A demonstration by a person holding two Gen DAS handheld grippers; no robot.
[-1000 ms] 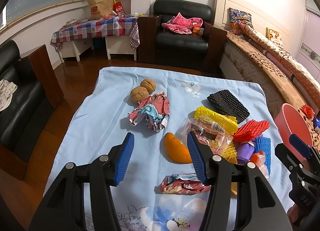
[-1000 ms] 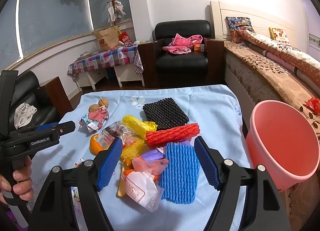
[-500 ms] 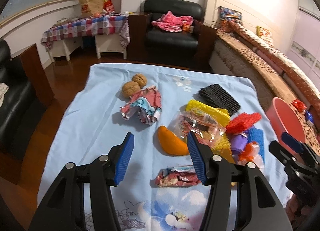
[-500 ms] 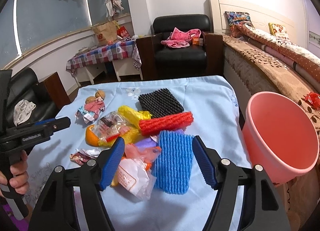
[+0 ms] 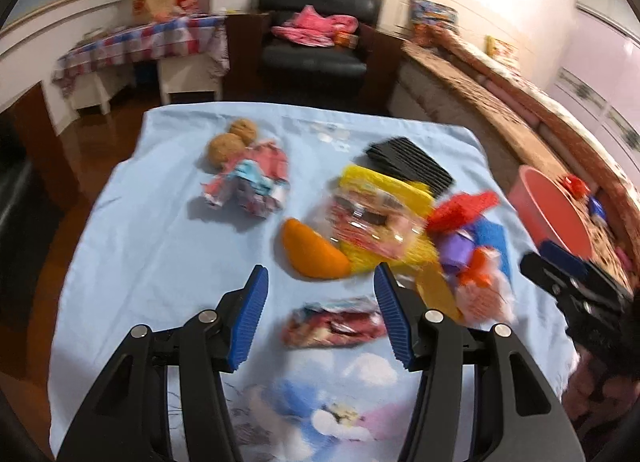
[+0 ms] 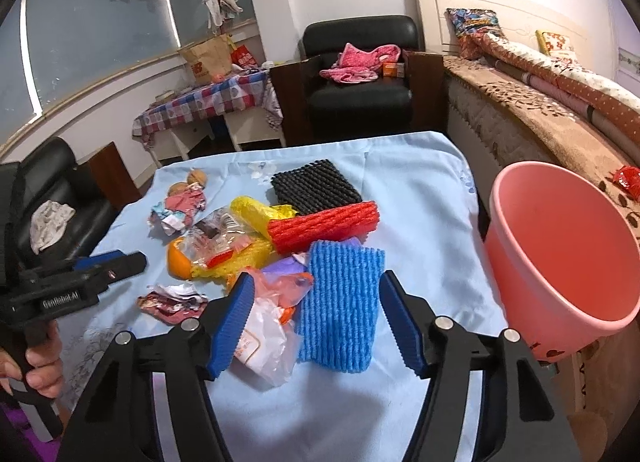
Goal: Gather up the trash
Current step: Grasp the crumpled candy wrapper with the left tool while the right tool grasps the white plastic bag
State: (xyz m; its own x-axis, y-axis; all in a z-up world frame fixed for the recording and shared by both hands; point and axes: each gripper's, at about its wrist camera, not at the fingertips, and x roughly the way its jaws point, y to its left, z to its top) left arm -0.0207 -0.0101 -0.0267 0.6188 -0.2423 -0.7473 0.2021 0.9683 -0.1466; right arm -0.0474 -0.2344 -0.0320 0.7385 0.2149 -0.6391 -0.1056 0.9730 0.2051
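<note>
Trash lies piled on a light-blue cloth [image 6: 420,198]. My right gripper [image 6: 316,278] hovers over a blue foam net [image 6: 340,302]; its jaws are closing with the net and a white plastic bag [image 6: 264,338] between them, the pads clear of both. My left gripper [image 5: 320,274] is open above a crumpled red wrapper [image 5: 336,326], which lies between its jaws untouched. An orange peel [image 5: 312,254] sits just beyond. A pink bucket [image 6: 560,246] stands off the cloth's right edge. The left wrist view is blurred.
Red [image 6: 324,226], black [image 6: 314,186] and yellow [image 6: 256,210] foam nets and a clear snack bag [image 6: 216,238] lie mid-cloth. Two walnuts [image 5: 232,138] and a pink-blue wrapper [image 5: 248,186] lie far left. A hand [image 6: 40,366] holds the left gripper's handle. A bed runs along the right.
The left gripper has tipped downward, so the red wrapper now sits between its jaws. The right jaws have narrowed around the blue net and come slightly closer to it.
</note>
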